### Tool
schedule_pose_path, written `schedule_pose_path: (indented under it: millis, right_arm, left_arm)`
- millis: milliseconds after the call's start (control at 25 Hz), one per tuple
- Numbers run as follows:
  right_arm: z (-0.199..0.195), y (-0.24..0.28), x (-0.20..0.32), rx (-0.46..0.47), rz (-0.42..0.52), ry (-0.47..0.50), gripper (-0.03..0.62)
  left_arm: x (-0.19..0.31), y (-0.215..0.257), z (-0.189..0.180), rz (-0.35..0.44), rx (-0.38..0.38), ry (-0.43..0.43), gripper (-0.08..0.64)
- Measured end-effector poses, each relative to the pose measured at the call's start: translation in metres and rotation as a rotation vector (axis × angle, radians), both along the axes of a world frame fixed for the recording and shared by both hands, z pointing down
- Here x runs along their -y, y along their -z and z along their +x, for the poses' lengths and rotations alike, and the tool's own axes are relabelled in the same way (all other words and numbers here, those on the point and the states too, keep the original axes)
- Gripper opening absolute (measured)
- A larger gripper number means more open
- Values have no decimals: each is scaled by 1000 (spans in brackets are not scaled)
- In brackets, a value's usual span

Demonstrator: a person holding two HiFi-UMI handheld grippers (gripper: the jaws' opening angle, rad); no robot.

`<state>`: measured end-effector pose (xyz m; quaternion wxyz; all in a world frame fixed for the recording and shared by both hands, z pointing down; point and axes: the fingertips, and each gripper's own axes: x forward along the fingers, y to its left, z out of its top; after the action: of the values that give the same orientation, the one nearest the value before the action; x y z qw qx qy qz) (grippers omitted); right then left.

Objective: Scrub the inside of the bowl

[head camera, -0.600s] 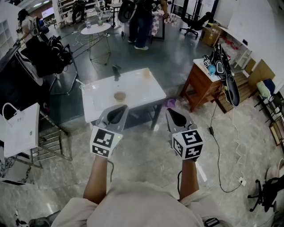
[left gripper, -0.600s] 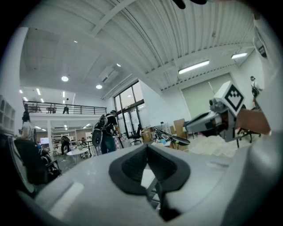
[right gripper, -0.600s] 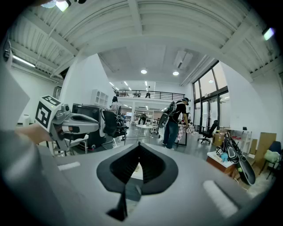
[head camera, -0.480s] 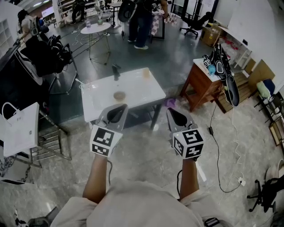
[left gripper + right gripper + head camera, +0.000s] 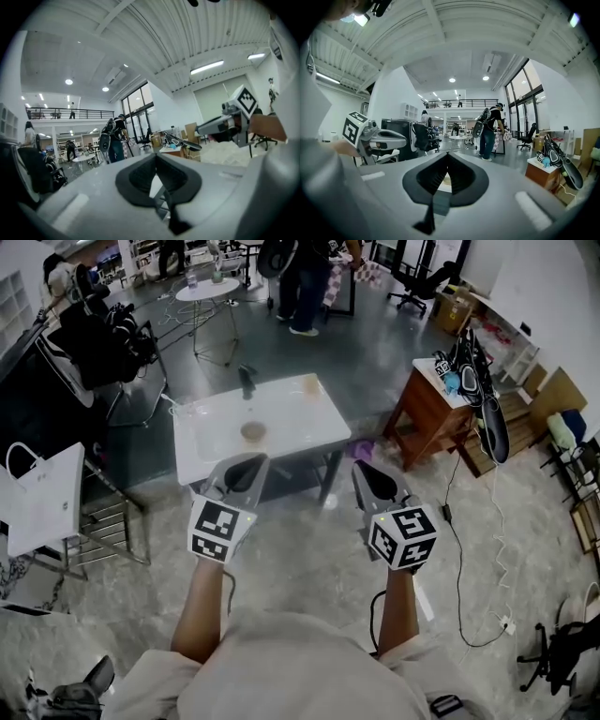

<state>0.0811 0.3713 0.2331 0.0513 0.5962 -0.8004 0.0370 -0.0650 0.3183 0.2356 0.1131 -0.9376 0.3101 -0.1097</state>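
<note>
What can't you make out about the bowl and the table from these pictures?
- Bowl: too small in the head view to show what is inside.
- Dark thing at the table's far edge: too small to name.
- Table: in the gripper views, mostly blocked by the left claw and right claw.

You're on pale stone floor (image 5: 309, 559) w/ a white table (image 5: 291, 427) just ahead, where it turns dark grey; a wooden side table (image 5: 422, 418) stands off the table's right edge, a metal rack (image 5: 103, 540) off its left. Further back: a round white table (image 5: 208, 292) and an office chair (image 5: 417, 282). Overhead you've got a ribbed white ceiling (image 5: 154, 28) w/ strip lights (image 5: 206, 67), tall windows (image 5: 528, 91) on the right and a railed mezzanine (image 5: 461, 102) at the far end.
</note>
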Motion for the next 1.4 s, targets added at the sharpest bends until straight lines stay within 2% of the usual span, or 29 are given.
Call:
schedule_pose_path:
  millis: [240, 440, 680, 960, 1120, 1400]
  right_arm:
    - [9, -9, -15, -6, -7, 15, 6]
    - [10, -26, -26, 2, -39, 56, 6]
    - [17, -24, -13, 29, -26, 66, 6]
    - [47, -36, 48, 42, -26, 39, 5]
    - [65, -35, 105, 55, -7, 26, 3]
    - [80, -32, 211, 51, 3, 13, 5]
  left_arm:
    - [-26, -12, 4, -16, 26, 32, 3]
    - [-32, -19, 5, -40, -15, 108, 5]
    - [-18, -19, 18, -47, -22, 86, 3]
    - [49, -44, 46, -77, 3, 53, 3]
    - [111, -45, 57, -70, -27, 61, 3]
    - [215, -49, 73, -81, -7, 49, 3]
